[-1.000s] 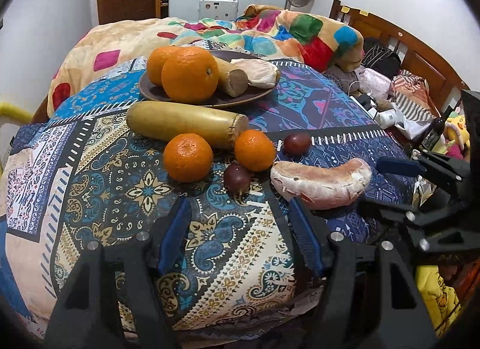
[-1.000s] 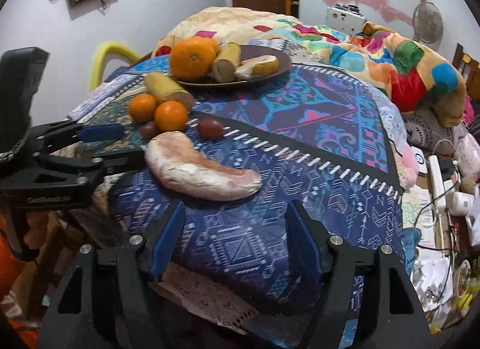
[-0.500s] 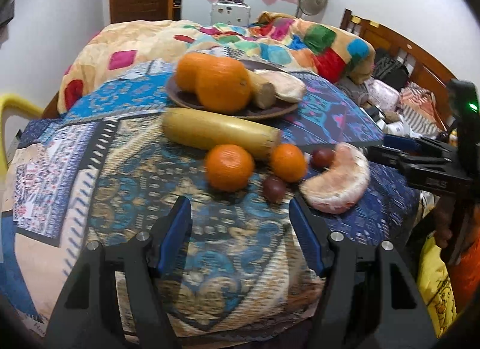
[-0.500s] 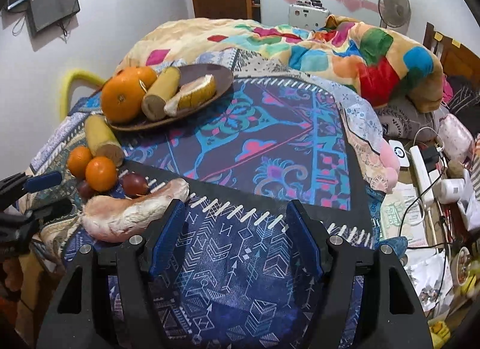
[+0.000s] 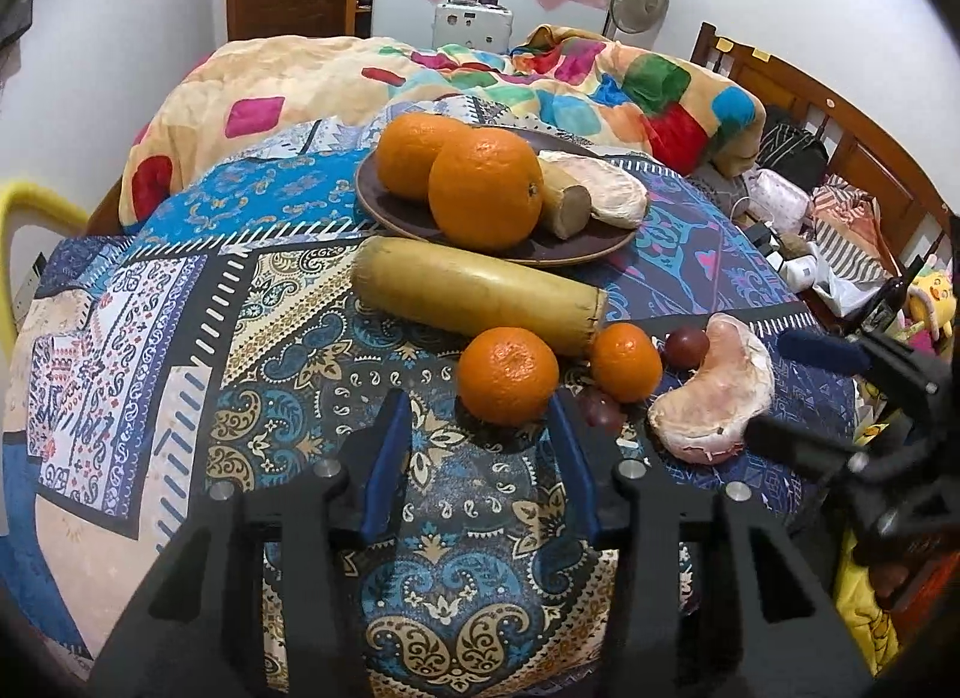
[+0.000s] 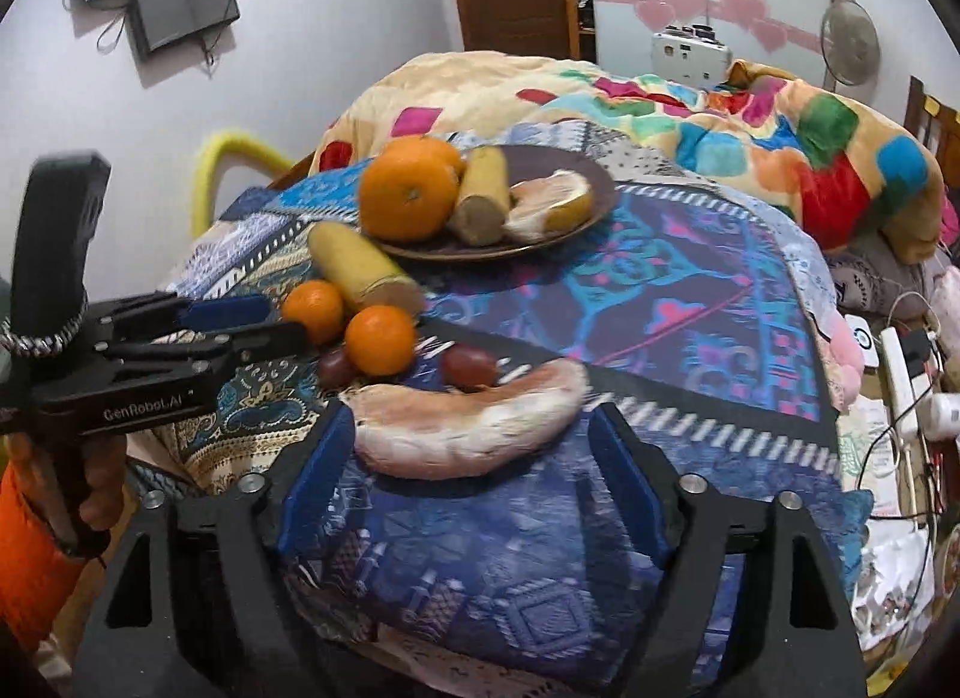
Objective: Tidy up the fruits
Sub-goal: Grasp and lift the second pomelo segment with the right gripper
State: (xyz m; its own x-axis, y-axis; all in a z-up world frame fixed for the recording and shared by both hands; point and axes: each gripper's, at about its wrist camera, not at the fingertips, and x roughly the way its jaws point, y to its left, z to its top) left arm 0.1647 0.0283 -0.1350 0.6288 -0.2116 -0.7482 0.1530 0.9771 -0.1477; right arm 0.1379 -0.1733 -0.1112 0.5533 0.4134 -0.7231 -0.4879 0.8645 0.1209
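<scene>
A brown plate point(image 5: 390, 218) point(image 6: 594, 188) holds two big oranges point(image 5: 483, 194), a short yellow stub and a pomelo wedge. On the cloth lie a long yellow fruit point(image 5: 474, 293) point(image 6: 354, 266), two small oranges point(image 5: 509, 375) point(image 5: 624, 361) point(image 6: 379, 339), dark plums point(image 5: 687, 347) point(image 6: 469, 365) and a peeled pomelo wedge point(image 5: 711, 392) point(image 6: 468, 428). My left gripper point(image 5: 480, 446) is open, just short of the nearest small orange. My right gripper point(image 6: 468, 470) is open, with the pomelo wedge between its fingertips.
A patterned cloth covers the round table point(image 5: 180, 308). A colourful blanket point(image 5: 600, 80) lies on the bed behind. A yellow chair back point(image 5: 36, 206) stands at the left. Cables and a power strip point(image 6: 900, 374) lie at the right below the table edge.
My left gripper has moved forward toward the nearest small orange. My right gripper has swung left and closed in on the pomelo wedge, now between its open fingers.
</scene>
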